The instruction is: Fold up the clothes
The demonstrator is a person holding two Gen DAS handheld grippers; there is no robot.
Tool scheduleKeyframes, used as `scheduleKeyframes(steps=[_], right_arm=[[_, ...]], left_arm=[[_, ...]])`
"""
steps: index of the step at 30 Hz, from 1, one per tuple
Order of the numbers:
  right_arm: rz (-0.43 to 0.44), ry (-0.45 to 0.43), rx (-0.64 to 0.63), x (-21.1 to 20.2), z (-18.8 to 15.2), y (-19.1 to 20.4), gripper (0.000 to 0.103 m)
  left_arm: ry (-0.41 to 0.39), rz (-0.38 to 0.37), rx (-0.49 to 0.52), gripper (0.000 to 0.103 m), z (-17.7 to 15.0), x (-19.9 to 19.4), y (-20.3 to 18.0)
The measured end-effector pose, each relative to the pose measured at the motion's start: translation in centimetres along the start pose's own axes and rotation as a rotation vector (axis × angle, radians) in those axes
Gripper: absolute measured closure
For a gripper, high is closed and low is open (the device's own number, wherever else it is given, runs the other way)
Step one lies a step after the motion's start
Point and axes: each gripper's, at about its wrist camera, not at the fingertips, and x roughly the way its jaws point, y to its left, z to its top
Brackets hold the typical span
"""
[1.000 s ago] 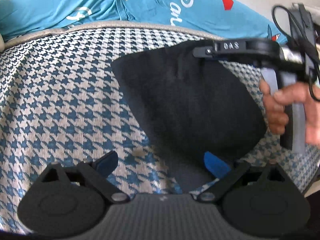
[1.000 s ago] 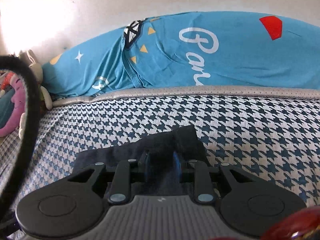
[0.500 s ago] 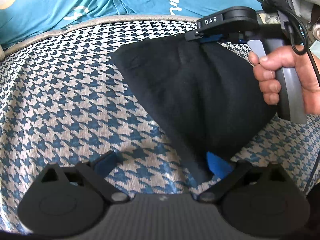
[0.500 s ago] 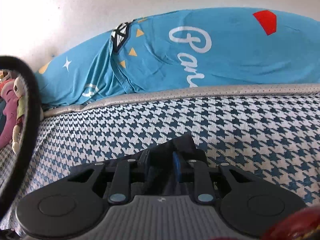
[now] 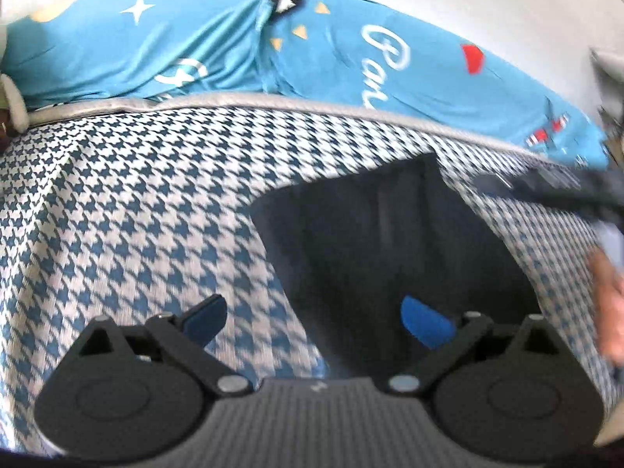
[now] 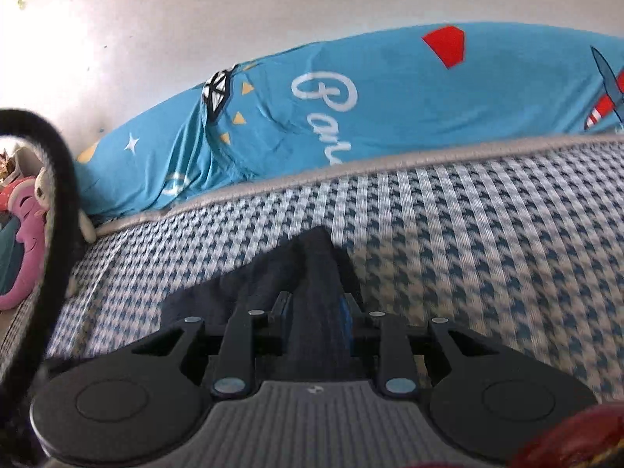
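While our right claw (image 6: 316,308) pinches a raised ridge of the black garment (image 6: 312,257) between its blue pads, the cloth climbs from the houndstooth mattress (image 6: 487,234) straight into the closed jaws. From the left wrist view we see the same garment (image 5: 390,241) spread dark across the bed's checked cover (image 5: 136,202), right of centre. Our left claw (image 5: 316,318) stands released, jaws wide; its right pad (image 5: 425,321) sits over the cloth's near edge, the left pad over bare mattress, and neither presses on anything. At the right edge of that view, blurred, we note the other claw's black body (image 5: 546,187) and a hand (image 5: 612,304) on its handle. Beyond the mattress piping lies blue printed bedding (image 6: 390,109) against a pale wall (image 6: 195,19); plush toys (image 6: 23,226) sit far left.
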Motion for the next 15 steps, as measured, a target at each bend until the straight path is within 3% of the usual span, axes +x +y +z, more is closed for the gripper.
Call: scheduleKeyframes(steps=[9, 15], right_arm=[[0.034, 0.092, -0.021, -1.5, -2.5, -0.7, 0.077], [-0.009, 0.158, -0.058, -0.7, -3.6, -1.2, 0.077]], left_arm=[[-0.040, 0.074, -0.093, 0.003, 1.8, 2.5, 1.0], [-0.039, 0.121, -0.121, 0.003, 2.1, 4.3, 1.6]])
